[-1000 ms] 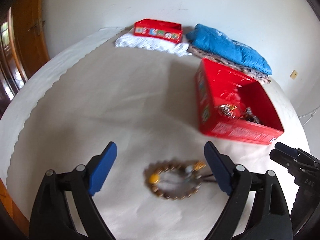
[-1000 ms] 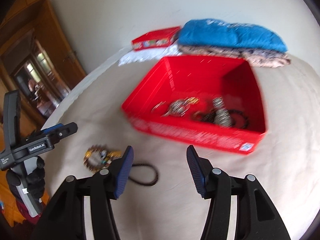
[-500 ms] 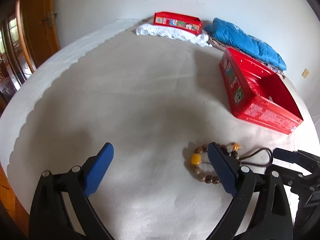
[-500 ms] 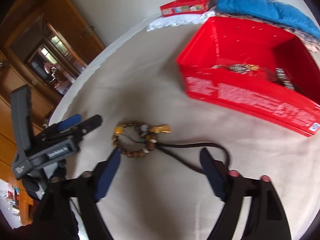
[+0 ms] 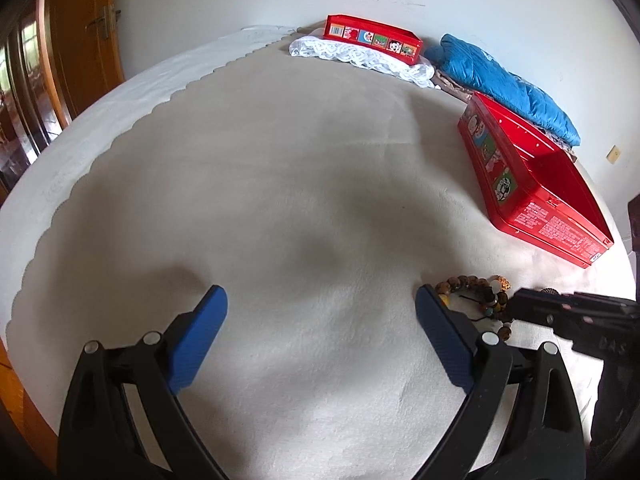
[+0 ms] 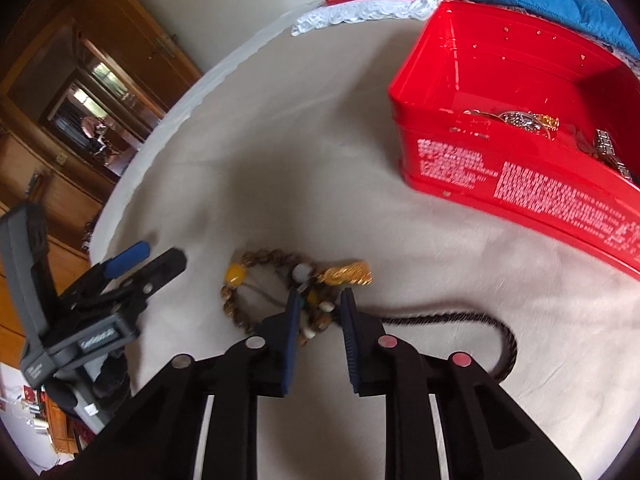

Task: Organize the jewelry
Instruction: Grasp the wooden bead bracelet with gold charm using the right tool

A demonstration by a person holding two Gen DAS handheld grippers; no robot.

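At the far left a wooden door stands beyond the cream cloth-covered surface. The left gripper hovers over bare cloth near the left of the bracelet, its 2 blue-padded jaws spread wide with nothing between them. In the right wrist view it shows at the left edge as a grey body with a blue tip.

Next comes the beaded bracelet, lying flat on the cloth: brown beads in a loop, 1 yellow bead, a pale bead and a gold charm. The right gripper is down on the bracelet's right side, its jaws closing with several small beads between them; whether the pads already press the beads is hard to tell, since a narrow gap shows. A dark braided cord trails from the bracelet to the right and curls back.

Further right sits the open red tin, holding a few metallic jewelry pieces. Behind it lie a white lace cloth, a red lid with cartoon pictures, and a folded blue fabric.
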